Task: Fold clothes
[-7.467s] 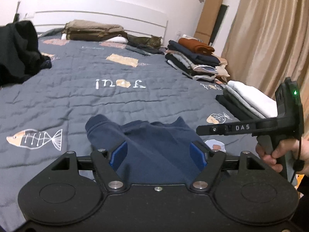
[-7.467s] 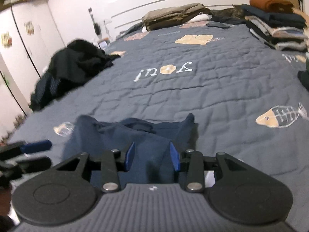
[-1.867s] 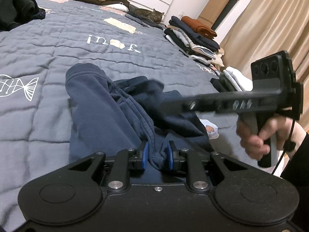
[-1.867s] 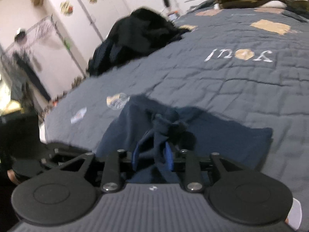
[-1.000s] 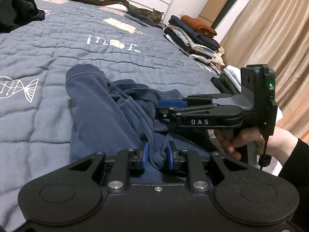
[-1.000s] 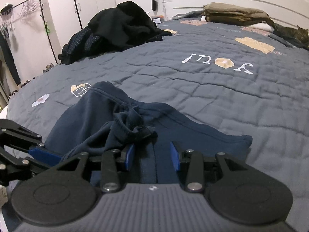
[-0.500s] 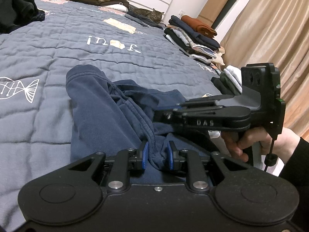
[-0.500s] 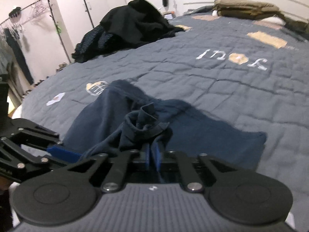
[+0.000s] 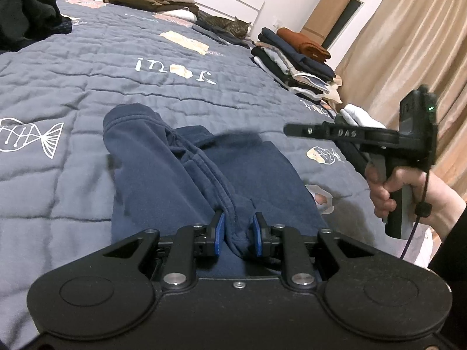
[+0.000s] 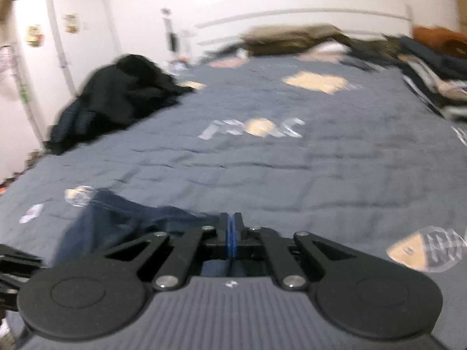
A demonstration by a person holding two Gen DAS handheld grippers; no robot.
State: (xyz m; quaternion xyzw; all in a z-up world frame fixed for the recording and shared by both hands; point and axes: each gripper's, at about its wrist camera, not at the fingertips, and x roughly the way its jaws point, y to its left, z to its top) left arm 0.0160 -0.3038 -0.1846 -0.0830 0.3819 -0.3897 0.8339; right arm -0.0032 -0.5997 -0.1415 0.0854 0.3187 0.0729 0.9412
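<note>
L gripper (image 9: pixel 235 234) jaws pinch bunched hem of dark navy cotton sweatshirt (image 9: pixel 181 172) on grey quilted bed (image 9: pixel 87 67); R gripper (image 10: pixel 231 233) jaws fully closed, empty, above sweatshirt.

Navy garment (image 9: pixel 181 172) on grey quilt (image 9: pixel 87 67) (white fish print), tan curtain (image 9: pixel 408 43).

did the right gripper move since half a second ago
Yes. In the left wrist view the right gripper has swung to the right, off the navy garment it was over, and now sits above the bedspread, nearer the white folded pile.
</note>
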